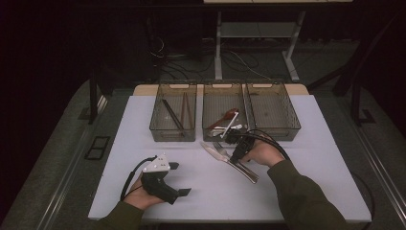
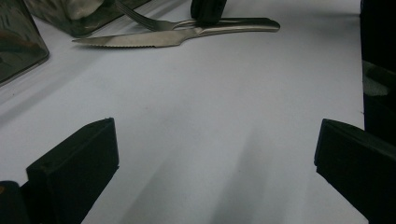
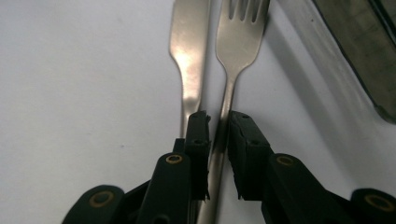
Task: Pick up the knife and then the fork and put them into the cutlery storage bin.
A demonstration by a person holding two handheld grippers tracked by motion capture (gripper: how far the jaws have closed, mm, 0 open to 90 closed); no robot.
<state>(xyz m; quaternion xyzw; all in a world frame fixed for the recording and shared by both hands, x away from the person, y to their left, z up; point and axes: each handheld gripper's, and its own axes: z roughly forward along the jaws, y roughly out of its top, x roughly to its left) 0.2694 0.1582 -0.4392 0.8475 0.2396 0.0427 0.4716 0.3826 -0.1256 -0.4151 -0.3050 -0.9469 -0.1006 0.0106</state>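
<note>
White worktop (image 1: 297,158): your right claw (image 3: 218,140) clenched on fork (image 3: 240,42), knife (image 3: 189,46) just beside; lift straight. Left claw (image 2: 217,163) released.

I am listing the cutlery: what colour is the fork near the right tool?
Silver, shiny metal fork; the right gripper view shows it best.

A knife (image 1: 214,152) and fork (image 1: 225,152) lie side by side before three bins (image 1: 224,111).
</note>
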